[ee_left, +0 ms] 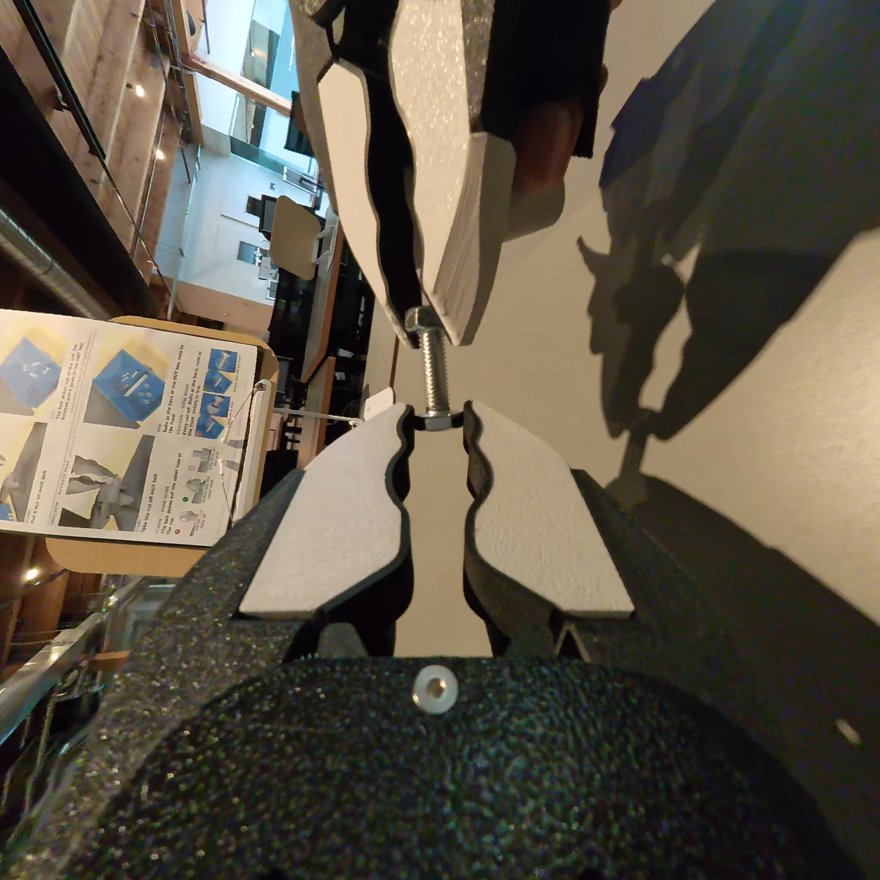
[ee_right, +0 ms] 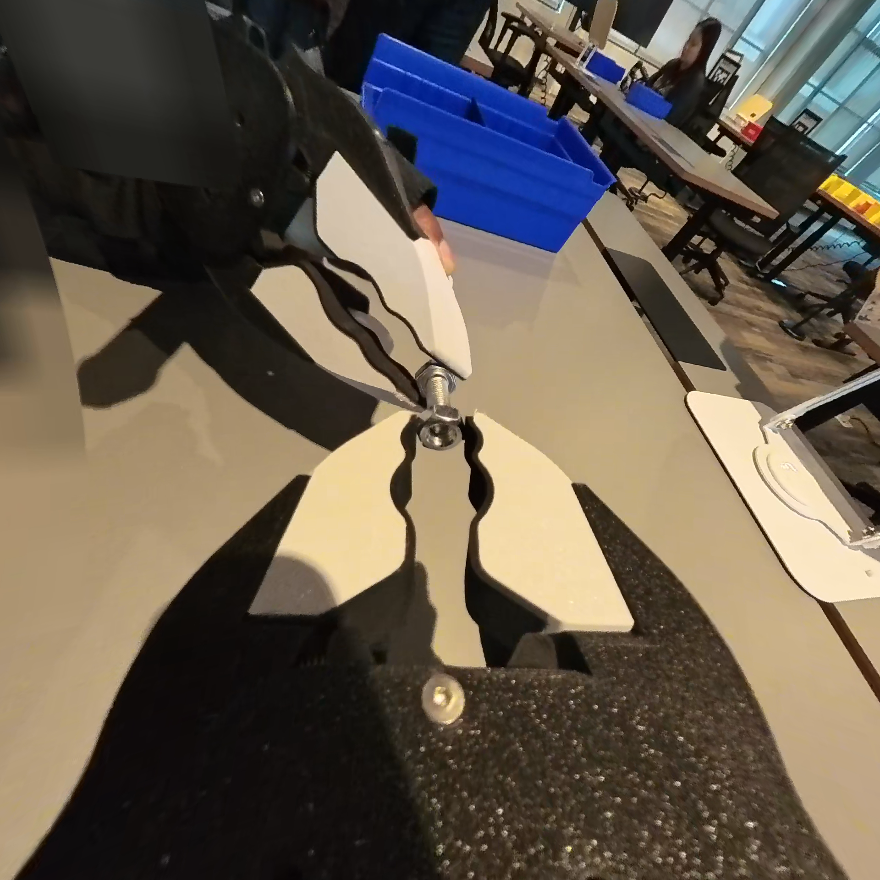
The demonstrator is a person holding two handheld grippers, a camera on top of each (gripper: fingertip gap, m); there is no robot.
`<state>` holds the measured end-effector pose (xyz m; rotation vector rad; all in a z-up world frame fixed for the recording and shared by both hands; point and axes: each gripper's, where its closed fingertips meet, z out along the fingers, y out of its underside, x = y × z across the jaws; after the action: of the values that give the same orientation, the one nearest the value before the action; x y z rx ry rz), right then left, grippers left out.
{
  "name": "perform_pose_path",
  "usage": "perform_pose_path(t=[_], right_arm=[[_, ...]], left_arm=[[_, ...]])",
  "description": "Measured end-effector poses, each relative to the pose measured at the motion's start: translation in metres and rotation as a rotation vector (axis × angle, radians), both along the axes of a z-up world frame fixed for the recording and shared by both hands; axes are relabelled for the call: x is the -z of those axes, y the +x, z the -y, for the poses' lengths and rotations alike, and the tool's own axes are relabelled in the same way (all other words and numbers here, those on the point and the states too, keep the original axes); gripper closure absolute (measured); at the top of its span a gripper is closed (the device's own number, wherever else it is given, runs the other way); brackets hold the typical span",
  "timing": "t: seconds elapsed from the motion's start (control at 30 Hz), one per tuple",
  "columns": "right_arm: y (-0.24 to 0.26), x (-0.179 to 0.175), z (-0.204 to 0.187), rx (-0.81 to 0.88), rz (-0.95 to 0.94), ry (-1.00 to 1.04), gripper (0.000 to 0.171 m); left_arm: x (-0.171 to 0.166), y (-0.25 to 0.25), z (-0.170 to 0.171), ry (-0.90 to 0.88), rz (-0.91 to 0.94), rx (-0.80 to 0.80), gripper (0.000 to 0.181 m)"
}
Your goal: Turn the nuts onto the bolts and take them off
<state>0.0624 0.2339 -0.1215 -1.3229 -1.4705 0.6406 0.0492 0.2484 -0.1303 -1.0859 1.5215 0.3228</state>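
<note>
L wrist view, far left: instruction sheet w/ photos, propped on a tan board, room bkgd behind. Centre: left gripper, fingers closed on the hex head of the bolt. Threaded shank runs straight away from cam. At its far end sits the nut, clamped betw. the fingers of the right gripper, which comes in from top of frame. Bolt is held clear of the table, touching only the two grippers. Right: grippers' shadow on the table.

R wrist view, left: dark sleeve and left gripper's body block much of the table there. Centre: right gripper, fingers clamped on the nut, bore facing cam. Only a short run of shank shows betw. nut and head. Behind: blue bins, divided, on the table, well apart from the bolt; contents not visible. Right: black mat lying flat, then white base plate w/ clear bracket. Far bkgd: seated person at another table.
</note>
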Motion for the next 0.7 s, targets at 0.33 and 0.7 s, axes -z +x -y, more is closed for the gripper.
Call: perform_pose_path(t=[0.33, 0.7], right_arm=[[-0.0024, -0.0009, -0.0009, 0.028, -0.01, -0.086, 0.152], [-0.0098, -0.0062, -0.0054, 0.111, -0.153, -0.455, 0.152]], left_arm=[[-0.0013, -0.0029, -0.0024, 0.049, -0.023, -0.033, 0.162], [-0.0054, -0.0102, -0.0088, 0.103, -0.033, -0.097, 0.162]])
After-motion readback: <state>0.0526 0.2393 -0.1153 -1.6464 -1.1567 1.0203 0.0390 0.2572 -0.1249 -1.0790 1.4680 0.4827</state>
